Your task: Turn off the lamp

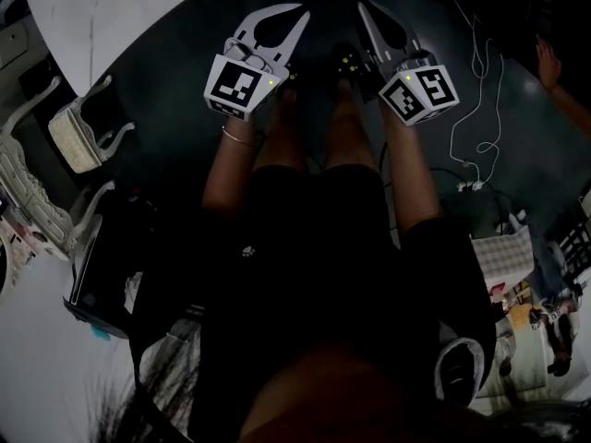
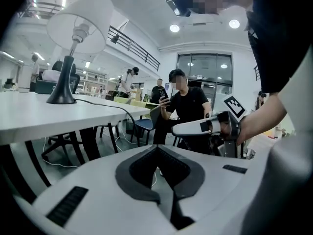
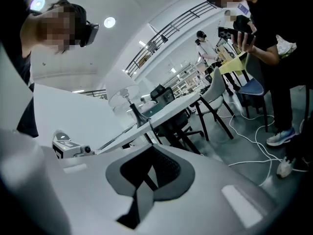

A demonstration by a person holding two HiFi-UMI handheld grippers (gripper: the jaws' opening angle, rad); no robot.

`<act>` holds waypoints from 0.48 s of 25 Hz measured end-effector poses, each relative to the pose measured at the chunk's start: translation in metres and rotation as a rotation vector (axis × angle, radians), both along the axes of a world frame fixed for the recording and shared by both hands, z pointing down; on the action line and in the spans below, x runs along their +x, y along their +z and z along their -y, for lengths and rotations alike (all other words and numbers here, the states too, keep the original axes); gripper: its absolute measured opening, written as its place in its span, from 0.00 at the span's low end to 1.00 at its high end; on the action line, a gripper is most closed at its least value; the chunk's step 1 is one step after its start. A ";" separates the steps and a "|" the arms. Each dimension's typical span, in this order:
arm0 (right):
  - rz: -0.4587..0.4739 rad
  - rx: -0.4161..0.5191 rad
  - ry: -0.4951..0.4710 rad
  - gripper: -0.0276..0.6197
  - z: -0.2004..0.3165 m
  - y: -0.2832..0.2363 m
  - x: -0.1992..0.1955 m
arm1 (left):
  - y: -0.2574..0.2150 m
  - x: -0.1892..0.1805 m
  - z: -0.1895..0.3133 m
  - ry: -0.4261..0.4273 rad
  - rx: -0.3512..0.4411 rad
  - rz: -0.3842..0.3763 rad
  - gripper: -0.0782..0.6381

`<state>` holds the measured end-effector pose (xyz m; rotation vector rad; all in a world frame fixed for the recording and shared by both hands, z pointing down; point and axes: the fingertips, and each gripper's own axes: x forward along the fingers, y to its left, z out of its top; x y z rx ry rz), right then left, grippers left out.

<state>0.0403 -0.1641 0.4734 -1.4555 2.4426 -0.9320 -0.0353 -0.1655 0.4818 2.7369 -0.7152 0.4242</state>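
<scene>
The lamp (image 2: 73, 43) stands on the white table (image 2: 29, 119) at the left of the left gripper view, with a white shade and a black flared base; its black cord (image 2: 110, 104) trails off the table edge. From the right gripper view the lamp (image 3: 128, 99) is small and farther off. No glow shows in the shade. My left gripper (image 1: 300, 12) and right gripper (image 1: 363, 7) hang side by side over the dark floor, away from the table, both shut and empty. Seen from its own camera, the left gripper (image 2: 157, 151) has its jaws together, as does the right gripper (image 3: 151, 150).
The head view is dark; the white table (image 1: 120, 7) curves across its top left. White chairs (image 1: 83, 132) stand at the left, and cables (image 1: 476, 109) lie on the floor at the right. A seated person (image 2: 185, 104) holds a phone beyond the table; a standing person (image 3: 264, 48) is nearby.
</scene>
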 end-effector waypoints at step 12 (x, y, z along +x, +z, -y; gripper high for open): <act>0.027 0.112 -0.004 0.04 0.000 -0.087 -0.007 | -0.069 -0.010 0.001 0.003 0.052 0.005 0.12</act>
